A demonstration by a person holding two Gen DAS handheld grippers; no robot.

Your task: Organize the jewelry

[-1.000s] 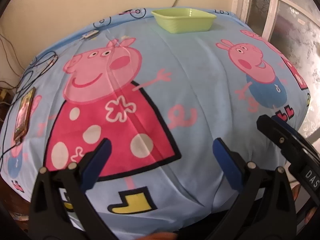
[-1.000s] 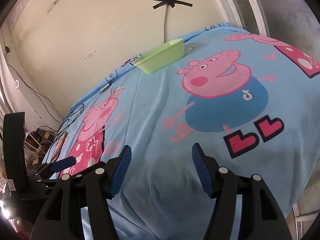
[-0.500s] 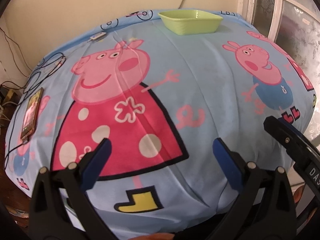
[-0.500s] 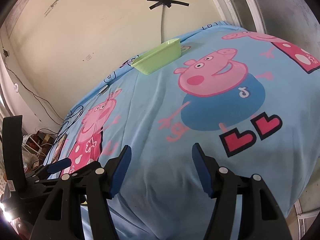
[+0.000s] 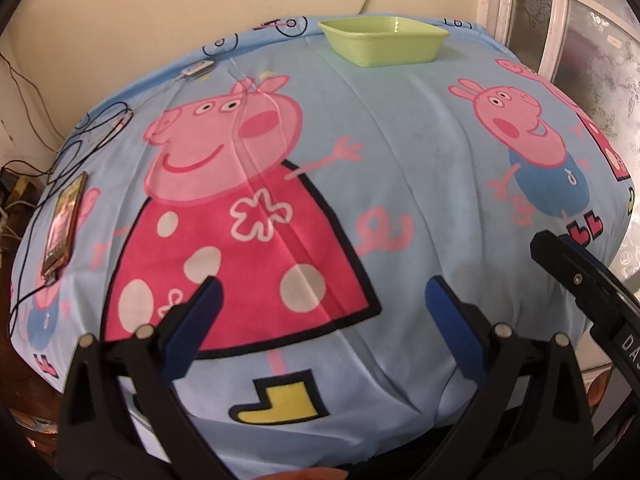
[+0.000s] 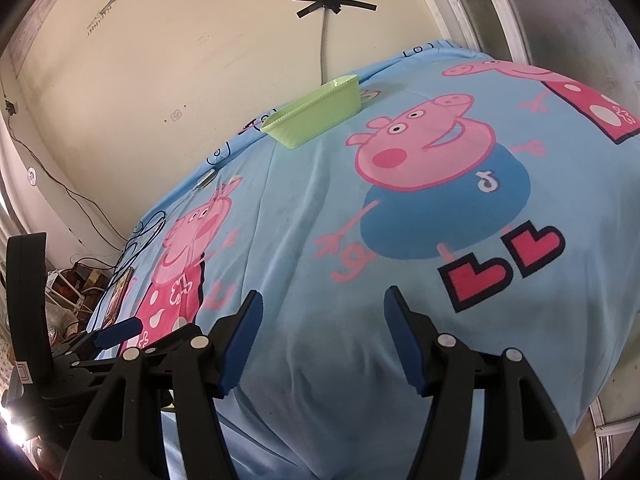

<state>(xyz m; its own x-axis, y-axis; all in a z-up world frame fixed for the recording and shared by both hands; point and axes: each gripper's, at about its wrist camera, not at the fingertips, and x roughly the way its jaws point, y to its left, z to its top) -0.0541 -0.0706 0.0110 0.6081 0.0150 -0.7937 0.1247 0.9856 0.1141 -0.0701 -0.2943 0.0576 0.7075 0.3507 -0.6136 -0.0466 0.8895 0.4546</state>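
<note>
A light green plastic tray (image 5: 384,40) sits at the far edge of a table covered by a blue cartoon-pig cloth (image 5: 400,152); it also shows in the right wrist view (image 6: 314,110). A thin pale chain (image 5: 244,92) lies on the cloth near the pig's ears, with a small clasp-like piece (image 5: 196,69) beyond it. My left gripper (image 5: 320,292) is open and empty above the near edge. My right gripper (image 6: 322,304) is open and empty, also near the front edge. The right gripper's body (image 5: 580,280) shows at the right of the left view.
A phone (image 5: 64,224) with black cables (image 5: 92,136) lies at the cloth's left edge. A wall stands behind the table, a window frame (image 5: 560,20) at the right. Clutter sits on the floor at the left (image 6: 80,284).
Both grippers have drawn back and risen a little, so the table looks farther away and more of its front edge shows. The jaws stay open.
</note>
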